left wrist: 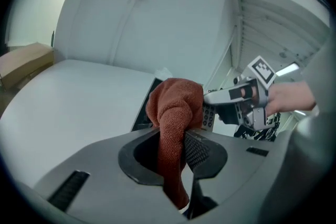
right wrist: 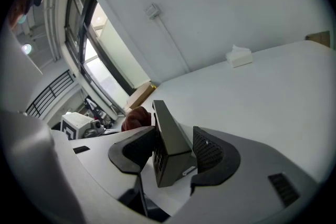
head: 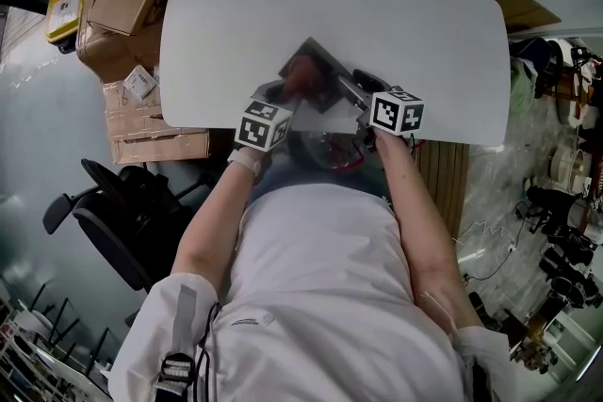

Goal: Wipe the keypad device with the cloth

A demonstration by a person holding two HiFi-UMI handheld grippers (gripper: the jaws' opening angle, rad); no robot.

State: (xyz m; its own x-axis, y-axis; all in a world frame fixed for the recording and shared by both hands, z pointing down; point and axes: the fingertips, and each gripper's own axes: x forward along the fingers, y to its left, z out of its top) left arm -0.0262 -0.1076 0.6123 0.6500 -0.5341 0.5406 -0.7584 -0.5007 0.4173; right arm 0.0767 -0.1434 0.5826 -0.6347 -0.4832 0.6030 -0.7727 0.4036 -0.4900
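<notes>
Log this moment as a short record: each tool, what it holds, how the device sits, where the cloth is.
left tool: shut on the cloth, a bunched red-brown wad
right tool: shut on the device, one jaw at its keypad face and one at its back
device: held tilted over the table
cloth: at the device's keypad side; contact not certain
stage: cloth at the keys, in position to wipe

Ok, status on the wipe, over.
Left gripper shut on cloth. Right gripper shut on keypad device. Cloth at its keys. Nothing in the way.
</notes>
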